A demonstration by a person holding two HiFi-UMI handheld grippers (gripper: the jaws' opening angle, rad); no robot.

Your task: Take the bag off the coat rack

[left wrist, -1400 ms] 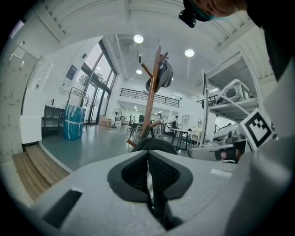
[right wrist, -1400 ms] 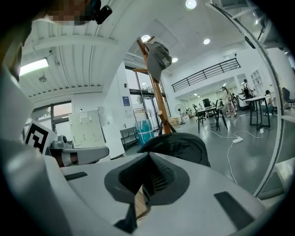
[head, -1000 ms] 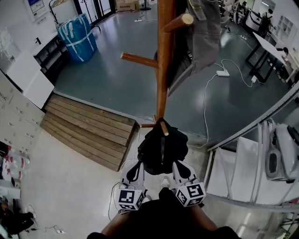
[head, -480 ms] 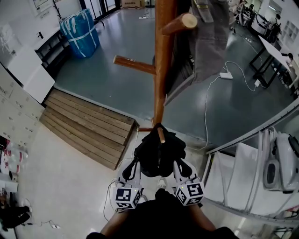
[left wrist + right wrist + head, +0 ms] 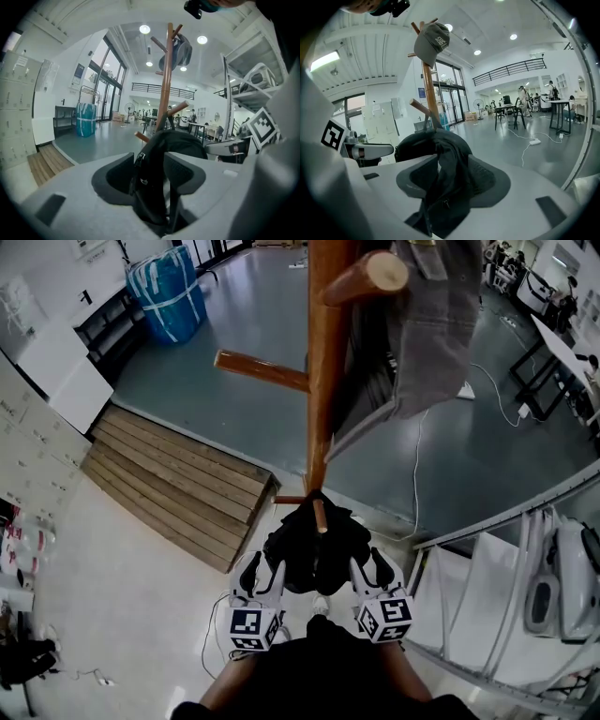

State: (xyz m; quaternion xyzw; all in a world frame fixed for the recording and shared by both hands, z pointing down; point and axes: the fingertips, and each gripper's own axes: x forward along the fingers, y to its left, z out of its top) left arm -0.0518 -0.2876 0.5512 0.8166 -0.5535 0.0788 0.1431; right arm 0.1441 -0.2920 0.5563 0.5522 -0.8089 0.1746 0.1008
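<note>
A black bag (image 5: 314, 545) hangs on the lowest peg (image 5: 320, 515) of the wooden coat rack (image 5: 323, 381). My left gripper (image 5: 265, 565) is at the bag's left side and my right gripper (image 5: 367, 567) at its right. Both pairs of jaws have just been opening. In the left gripper view the left gripper (image 5: 152, 161) stands open with a fold of the bag (image 5: 157, 187) hanging loose between its pads. The right gripper (image 5: 452, 173) is open too, with bag fabric (image 5: 445, 187) draped through its gap. A grey cap (image 5: 432, 42) hangs on an upper peg.
A wooden pallet ramp (image 5: 178, 493) lies on the floor to the left, and a blue wrapped bundle (image 5: 164, 301) stands beyond it. A metal shelf frame (image 5: 506, 549) stands close on the right. A cable with a power strip (image 5: 466, 390) crosses the grey floor.
Both grippers' jaws stand wider than before and no longer pinch the bag. Both grippers have shifted slightly down and outward along the bag. The bag still hangs on its peg.
</note>
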